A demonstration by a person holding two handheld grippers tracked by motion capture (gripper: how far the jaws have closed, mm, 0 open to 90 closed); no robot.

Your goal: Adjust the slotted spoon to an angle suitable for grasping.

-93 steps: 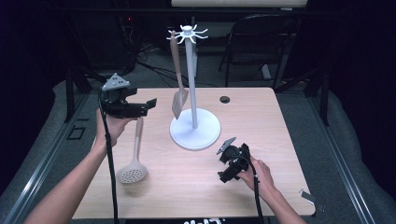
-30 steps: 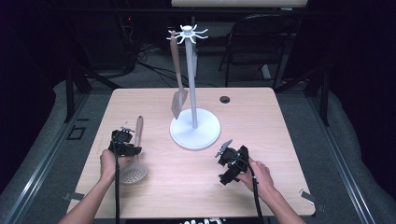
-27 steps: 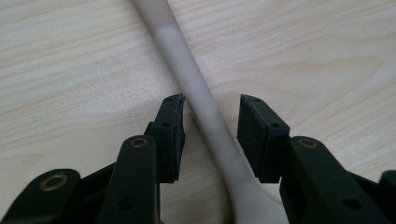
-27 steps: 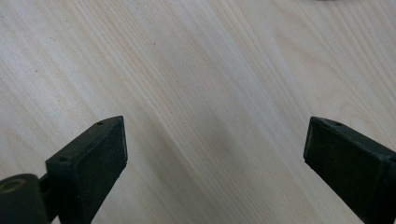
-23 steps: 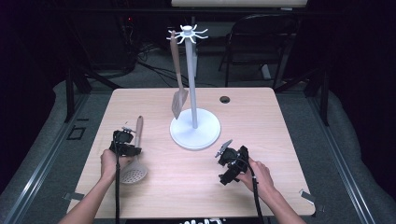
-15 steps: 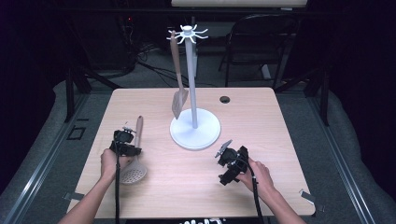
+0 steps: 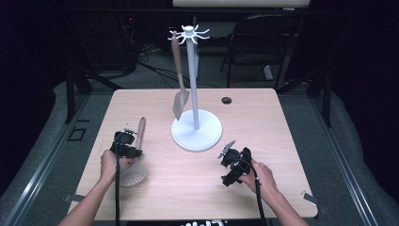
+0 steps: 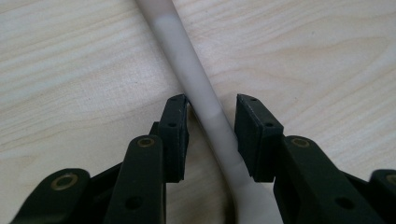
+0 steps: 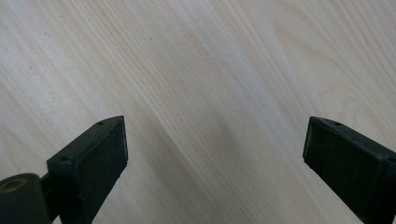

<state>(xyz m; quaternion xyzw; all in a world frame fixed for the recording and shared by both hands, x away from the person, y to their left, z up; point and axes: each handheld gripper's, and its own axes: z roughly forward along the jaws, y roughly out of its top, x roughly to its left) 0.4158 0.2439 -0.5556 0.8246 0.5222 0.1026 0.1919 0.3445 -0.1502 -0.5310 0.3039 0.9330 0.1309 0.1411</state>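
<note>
Left gripper [image 8: 212, 135] straddles the pale neck of the skimmer [image 7: 133, 160], and we see its jaws having just been closing in on that neck; one pad looks to be at the neck's side and the other stands a little off it, so we call it not yet clamped. The skimmer lies flat on the worktop [image 7: 282, 122] toward eight o'clock from the stand's base, its wooden handle pointing to twelve and its perforated head toward six, partly under our left hand. We judge it light and stiff, with a smooth neck that could roll or slip between the pads, so a hold near where the neck meets the handle looks safest, since the head end would swing it. Right gripper [image 7: 234, 165] rests at about five o'clock from the stand, its jaws spread wide over bare wood with nothing between them. Around us, the white rack [image 7: 195, 113] stands mid-worktop with a spatula [image 7: 179, 77] hanging from a hook on its eleven o'clock side; that blade hangs low near the base, and we reckon it is what a lifted skimmer could knock. A small dark grommet [image 7: 227, 100] sits toward one o'clock, well apart.
</note>
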